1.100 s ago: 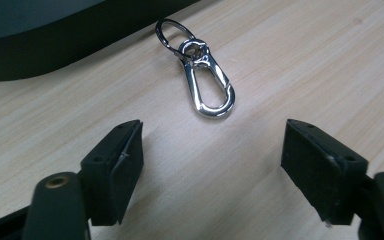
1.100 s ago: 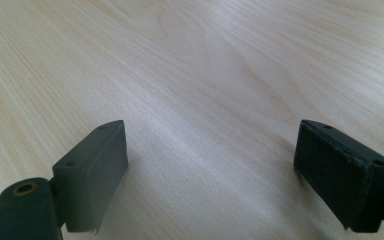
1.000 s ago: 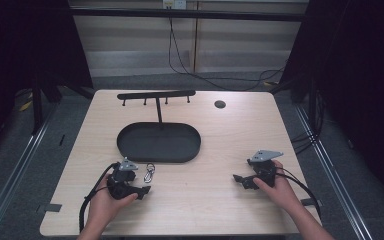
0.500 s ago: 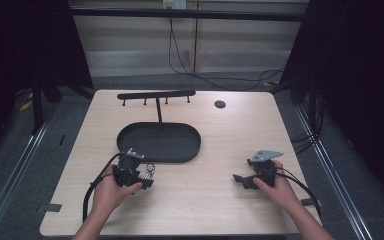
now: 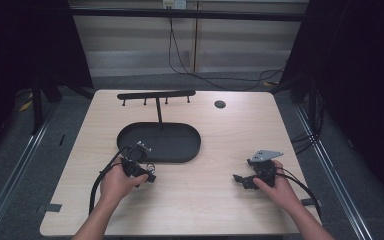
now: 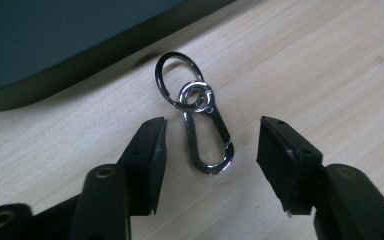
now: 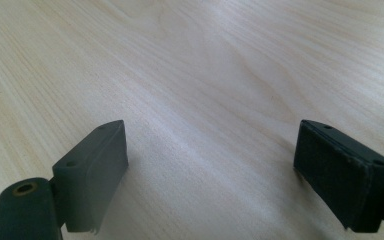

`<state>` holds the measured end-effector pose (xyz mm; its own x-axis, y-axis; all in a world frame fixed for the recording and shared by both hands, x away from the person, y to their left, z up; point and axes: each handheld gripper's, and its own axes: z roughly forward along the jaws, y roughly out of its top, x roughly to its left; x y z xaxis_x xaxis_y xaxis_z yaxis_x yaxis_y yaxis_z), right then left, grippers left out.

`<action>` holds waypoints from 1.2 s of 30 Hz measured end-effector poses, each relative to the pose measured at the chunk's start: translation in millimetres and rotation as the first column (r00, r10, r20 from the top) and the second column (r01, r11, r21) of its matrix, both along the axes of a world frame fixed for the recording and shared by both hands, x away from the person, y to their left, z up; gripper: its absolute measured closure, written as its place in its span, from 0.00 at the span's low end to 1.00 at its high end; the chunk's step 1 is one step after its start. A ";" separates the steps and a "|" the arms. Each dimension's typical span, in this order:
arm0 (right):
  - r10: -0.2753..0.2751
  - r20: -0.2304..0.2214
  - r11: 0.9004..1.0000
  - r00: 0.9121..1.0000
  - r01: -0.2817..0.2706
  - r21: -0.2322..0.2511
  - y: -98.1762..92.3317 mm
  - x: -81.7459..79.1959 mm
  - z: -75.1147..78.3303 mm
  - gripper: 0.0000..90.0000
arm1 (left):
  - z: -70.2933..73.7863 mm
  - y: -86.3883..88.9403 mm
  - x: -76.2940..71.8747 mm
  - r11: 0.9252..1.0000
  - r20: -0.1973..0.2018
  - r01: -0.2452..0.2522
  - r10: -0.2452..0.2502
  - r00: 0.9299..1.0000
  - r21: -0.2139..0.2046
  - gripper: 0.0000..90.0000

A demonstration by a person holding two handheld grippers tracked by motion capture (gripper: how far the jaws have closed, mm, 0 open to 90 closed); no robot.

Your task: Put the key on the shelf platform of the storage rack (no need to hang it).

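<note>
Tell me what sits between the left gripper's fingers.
A silver carabiner clip, linked to a dark key ring, lies on the table between the open fingers, untouched, per the left gripper view.

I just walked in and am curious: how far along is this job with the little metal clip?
Nothing looks finished. The silver carabiner clip with its dark key ring lies on the wooden table, between the open left gripper's jaws, ungrasped. The right gripper rests open. Grasping comes next, perhaps hanging it on the black hook rack.

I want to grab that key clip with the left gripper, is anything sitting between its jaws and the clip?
Nothing visible is in the way. The left gripper is open, with its jaws on either side of the carabiner clip, which lies flat on the bare wooden table. Its key ring points toward the black tray, close to its rim.
</note>
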<state>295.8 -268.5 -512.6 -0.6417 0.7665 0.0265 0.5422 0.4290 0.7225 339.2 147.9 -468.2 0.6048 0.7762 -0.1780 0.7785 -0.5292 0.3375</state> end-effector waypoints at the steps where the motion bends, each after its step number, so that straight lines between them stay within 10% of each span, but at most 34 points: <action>1: 0.000 0.000 1.000 1.000 0.000 0.000 0.0 0.0 0.0 0.15 | 0.0 0.0 0.0 1.000 0.000 0.000 0.000 1.000 0.000 0.53; 21: 0.000 0.000 1.000 1.000 0.000 0.001 0.0 0.0 0.0 0.15 | 1.6 -14.7 10.9 0.995 -0.086 0.017 -0.009 0.996 0.098 0.75; 36: -0.001 0.000 1.000 1.000 0.001 0.001 0.0 0.0 0.0 0.15 | 22.2 -7.7 13.1 0.997 -0.108 0.024 -0.016 0.994 0.073 0.75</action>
